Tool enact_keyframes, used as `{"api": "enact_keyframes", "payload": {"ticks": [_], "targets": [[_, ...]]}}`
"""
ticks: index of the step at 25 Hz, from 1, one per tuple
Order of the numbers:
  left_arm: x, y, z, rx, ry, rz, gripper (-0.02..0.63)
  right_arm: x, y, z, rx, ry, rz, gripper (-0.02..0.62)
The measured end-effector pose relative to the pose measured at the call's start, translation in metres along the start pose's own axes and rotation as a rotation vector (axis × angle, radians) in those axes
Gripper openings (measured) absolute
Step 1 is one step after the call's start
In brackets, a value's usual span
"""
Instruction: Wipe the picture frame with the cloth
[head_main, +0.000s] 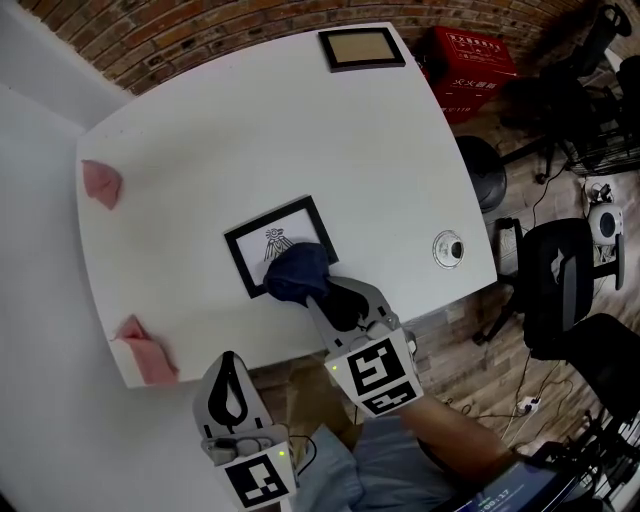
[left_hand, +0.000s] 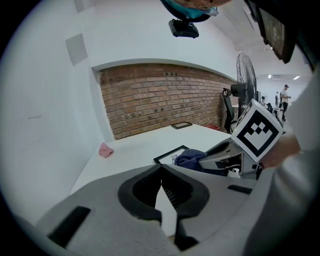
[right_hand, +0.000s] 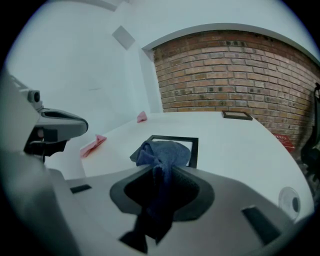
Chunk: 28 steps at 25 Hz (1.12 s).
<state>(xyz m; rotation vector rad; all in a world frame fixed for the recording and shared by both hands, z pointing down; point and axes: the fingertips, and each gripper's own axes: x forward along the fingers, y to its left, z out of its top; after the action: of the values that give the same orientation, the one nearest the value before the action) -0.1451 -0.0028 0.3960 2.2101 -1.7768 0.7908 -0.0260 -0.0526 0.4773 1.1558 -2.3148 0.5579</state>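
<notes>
A black picture frame (head_main: 248, 240) with a small drawing lies flat near the table's front edge; it also shows as the frame (right_hand: 192, 146) in the right gripper view and the frame (left_hand: 167, 155) in the left gripper view. My right gripper (head_main: 318, 291) is shut on a dark blue cloth (head_main: 297, 272), whose bunched end rests on the frame's near right corner. That cloth (right_hand: 162, 157) hangs back between the jaws. My left gripper (head_main: 230, 371) is shut and empty, held off the table's front edge.
Two pink cloths lie on the white table (head_main: 250, 130): one (head_main: 101, 183) at the far left, one (head_main: 147, 347) at the front left corner. A second frame (head_main: 361, 48) lies at the far edge. A round cable port (head_main: 447, 248) is at the right; office chairs (head_main: 560, 280) stand beyond.
</notes>
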Motion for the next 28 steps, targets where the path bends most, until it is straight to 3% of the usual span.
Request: {"api": "enact_keyframes", "payload": {"ticks": [14, 28], "targets": [[0.010, -0.025, 0.012, 0.036, -0.020, -0.050, 0.009, -0.017, -0.031, -0.012, 0.045, -0.008, -0.065, 0.094], [0.011, -0.095, 0.042, 0.092, -0.073, -0.133, 0.009, -0.081, -0.096, -0.032, 0.090, -0.038, -0.188, 0.094]]}}
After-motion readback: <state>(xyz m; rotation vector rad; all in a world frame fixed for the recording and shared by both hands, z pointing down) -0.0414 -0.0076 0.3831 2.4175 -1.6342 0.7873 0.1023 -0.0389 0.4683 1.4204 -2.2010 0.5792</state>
